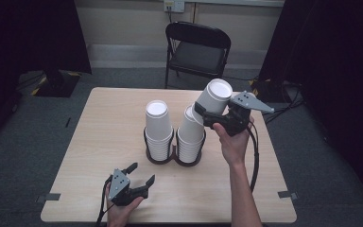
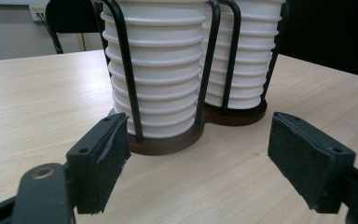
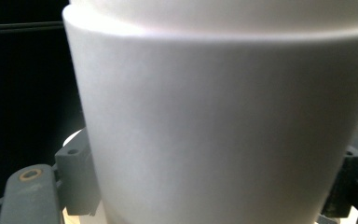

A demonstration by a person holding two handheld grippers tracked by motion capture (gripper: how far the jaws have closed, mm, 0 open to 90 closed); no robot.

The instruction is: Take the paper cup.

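Two stacks of upturned white paper cups, the left stack (image 1: 159, 127) and the right stack (image 1: 190, 135), stand in a black wire holder (image 1: 172, 160) at the table's middle. My right gripper (image 1: 203, 115) is shut on a single white cup (image 1: 213, 100), tilted, just above and right of the right stack. In the right gripper view that cup (image 3: 223, 121) sits between the fingers (image 3: 77, 177). My left gripper (image 1: 142, 172) rests open near the front edge, pointing at the holder. In the left gripper view its jaws (image 2: 200, 158) are spread wide before the left stack (image 2: 163, 70), right stack (image 2: 249, 56) and holder base (image 2: 168, 142).
The light wooden table (image 1: 113, 109) has bare surface to the left and right of the holder. A black folding chair (image 1: 197, 49) stands beyond the far edge. Dark curtains hang at both sides, over grey carpet.
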